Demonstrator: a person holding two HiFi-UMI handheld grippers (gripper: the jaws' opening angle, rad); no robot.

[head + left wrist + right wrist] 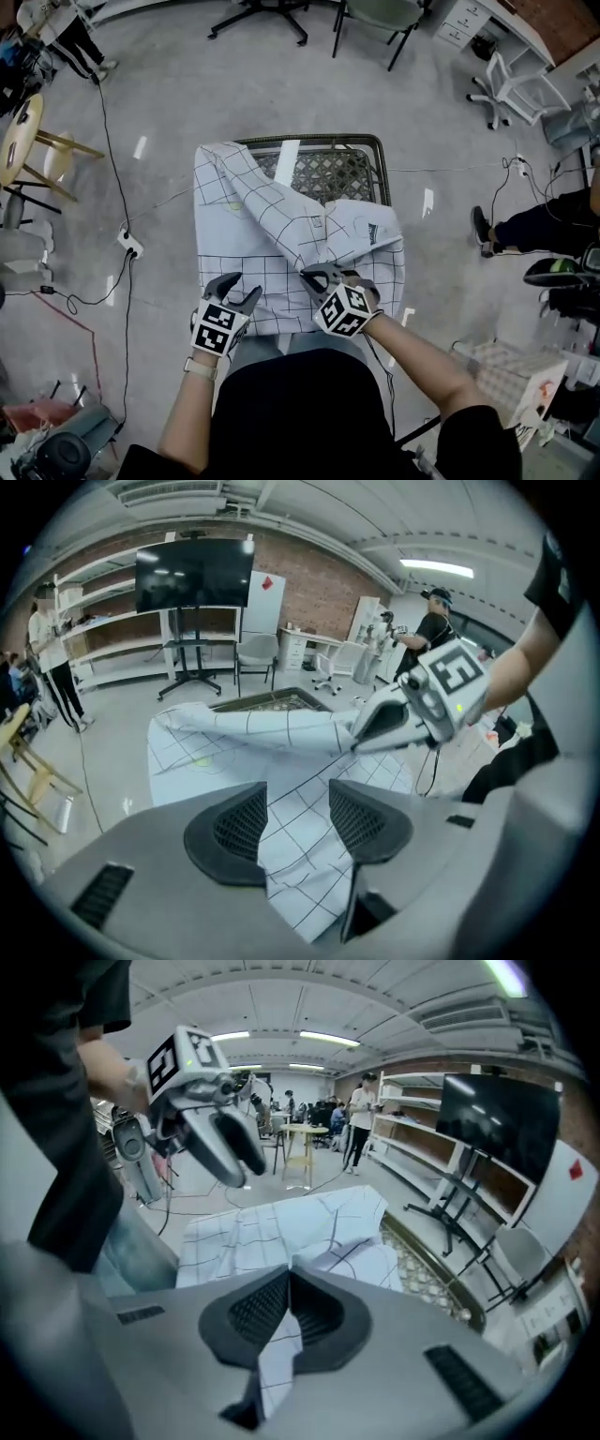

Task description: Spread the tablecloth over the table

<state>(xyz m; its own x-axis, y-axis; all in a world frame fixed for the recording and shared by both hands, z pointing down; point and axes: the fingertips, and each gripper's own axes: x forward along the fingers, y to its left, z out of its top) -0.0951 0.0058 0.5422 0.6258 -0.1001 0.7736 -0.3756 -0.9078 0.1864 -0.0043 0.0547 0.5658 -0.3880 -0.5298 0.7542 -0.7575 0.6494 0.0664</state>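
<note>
- Head view: one checked tablecloth (272, 234) lies bunched over the near part of one counter (333, 173), whose lattice top shows bare at the far side. Two tongs point steeply down at the cloth's near edge, the left tongs (234, 287) towards its left and the right tongs (317, 277) near its middle.
- Left gripper view: the left tongs (298, 797) stand open, with the cloth's edge lying between the jaws, unpinched.
- Right gripper view: the right tongs (289, 1283) are clamped on a fold of the tablecloth (281, 1227).
</note>
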